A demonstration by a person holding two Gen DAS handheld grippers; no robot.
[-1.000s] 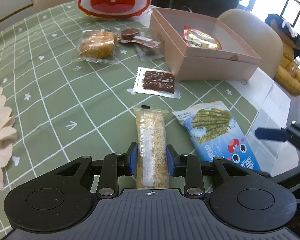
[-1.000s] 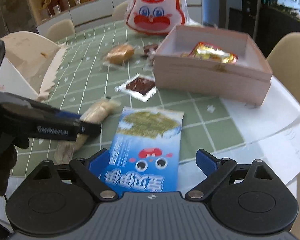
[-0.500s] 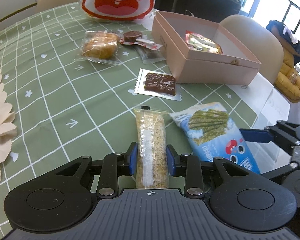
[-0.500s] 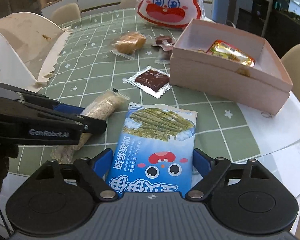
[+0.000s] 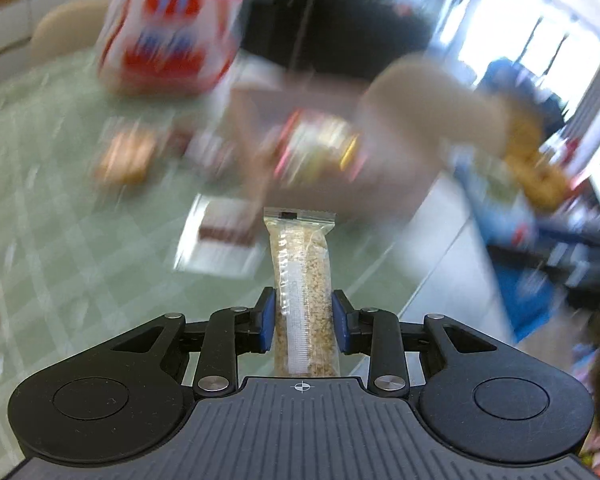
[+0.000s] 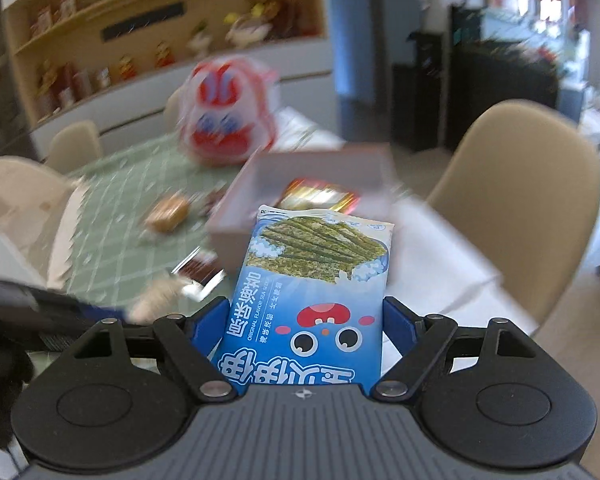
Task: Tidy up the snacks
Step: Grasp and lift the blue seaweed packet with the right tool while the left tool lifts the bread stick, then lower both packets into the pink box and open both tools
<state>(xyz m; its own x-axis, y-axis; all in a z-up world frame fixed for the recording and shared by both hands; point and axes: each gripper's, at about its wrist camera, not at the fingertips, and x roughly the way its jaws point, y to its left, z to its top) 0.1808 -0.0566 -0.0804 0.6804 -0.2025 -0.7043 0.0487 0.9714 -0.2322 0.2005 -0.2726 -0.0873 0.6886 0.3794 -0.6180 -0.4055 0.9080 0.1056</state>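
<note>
The pink box (image 6: 236,204) lies ahead of both my grippers, open side up, one wrapped snack already inside. My right gripper (image 6: 306,320) is nearer it and is clamped on the seaweed packet (image 6: 312,280), long axis pointing forward at the box wall. My left gripper (image 5: 303,318) is clamped on the grain bar (image 5: 304,280), long axis likewise forward, raised off the green tablecloth (image 5: 80,248).
</note>
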